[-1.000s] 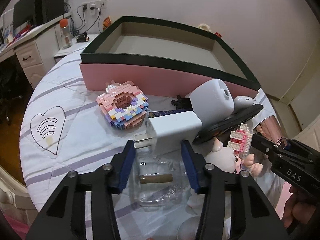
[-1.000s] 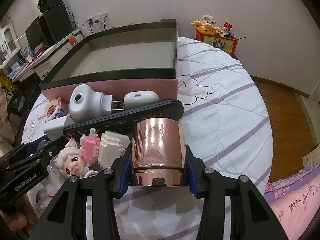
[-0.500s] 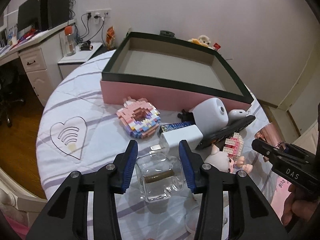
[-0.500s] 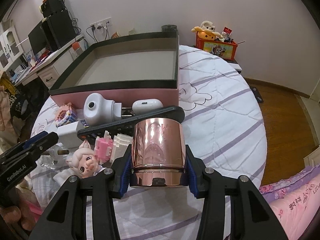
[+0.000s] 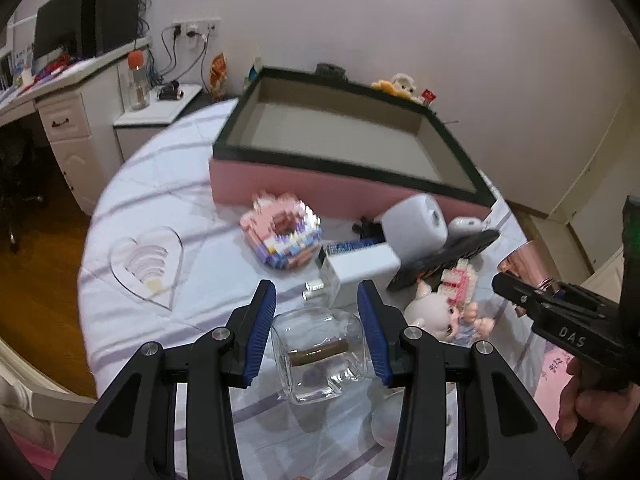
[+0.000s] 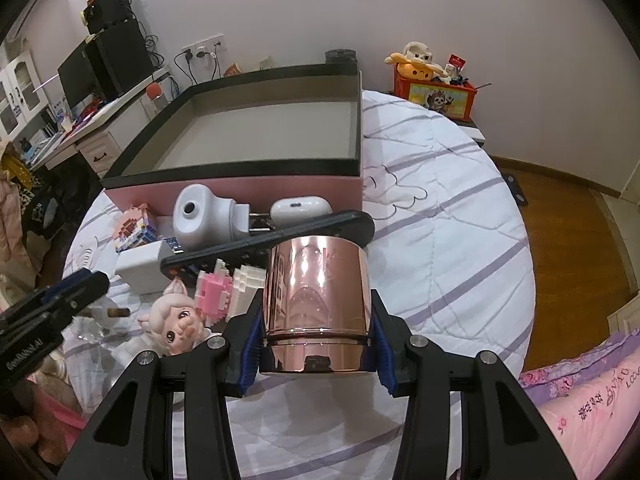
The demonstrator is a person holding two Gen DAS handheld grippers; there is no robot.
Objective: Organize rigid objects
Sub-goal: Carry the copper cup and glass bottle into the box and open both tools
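My right gripper is shut on a rose-gold metal cup and holds it above the bed cover; it also shows in the left wrist view. My left gripper is shut on a clear glass bottle with a cork, lifted off the cover. A pink box with a black rim stands open at the back, also in the right wrist view. In front of it lie a brick doughnut, a white charger, a white camera, an earbud case, a black remote and a doll.
The round table has a white cover with purple stripes. A heart-shaped clear piece lies at the left. A desk with a monitor stands at the far left. A toy box stands behind the table.
My left gripper has closed on the glass bottle and lifted it up and back. My right gripper has risen with the cup in it.
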